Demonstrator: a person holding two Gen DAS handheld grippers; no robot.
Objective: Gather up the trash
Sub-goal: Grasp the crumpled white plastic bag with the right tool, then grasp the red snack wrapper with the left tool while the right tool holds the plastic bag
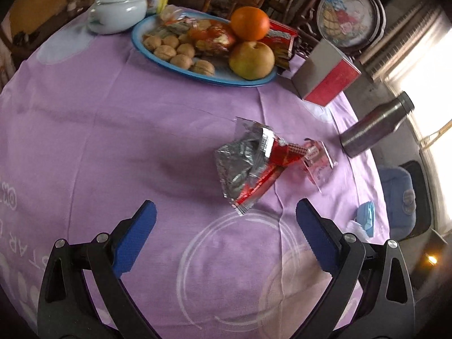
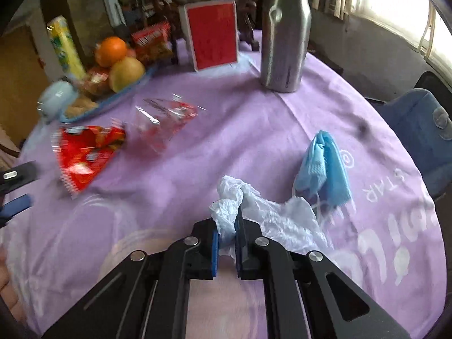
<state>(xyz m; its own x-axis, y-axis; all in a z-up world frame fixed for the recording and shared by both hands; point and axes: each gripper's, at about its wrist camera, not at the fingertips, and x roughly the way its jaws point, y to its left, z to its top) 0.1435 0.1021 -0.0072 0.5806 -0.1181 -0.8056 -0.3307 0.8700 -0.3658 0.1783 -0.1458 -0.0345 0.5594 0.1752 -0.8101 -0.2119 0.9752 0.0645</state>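
My right gripper (image 2: 227,223) is shut on a crumpled white plastic bag (image 2: 271,217) lying on the purple tablecloth (image 2: 226,141). A blue face mask (image 2: 322,166) lies just right of the bag. A red and silver snack wrapper (image 1: 248,166) and a clear wrapper with red print (image 1: 316,158) lie mid-table; in the right wrist view they are the snack wrapper (image 2: 84,155) and clear wrapper (image 2: 163,121) at left. My left gripper (image 1: 226,226) hovers open just short of the snack wrapper, with nothing between its fingers. Its tip also shows as the left gripper (image 2: 14,192) at the left edge.
A blue plate (image 1: 158,56) with walnuts, an orange, a pear and snack packs stands at the back. Beside it are a white lidded pot (image 1: 118,11), a red and grey box (image 1: 325,76) and a steel bottle (image 1: 375,124). A blue chair cushion (image 2: 423,130) sits beyond the table's right edge.
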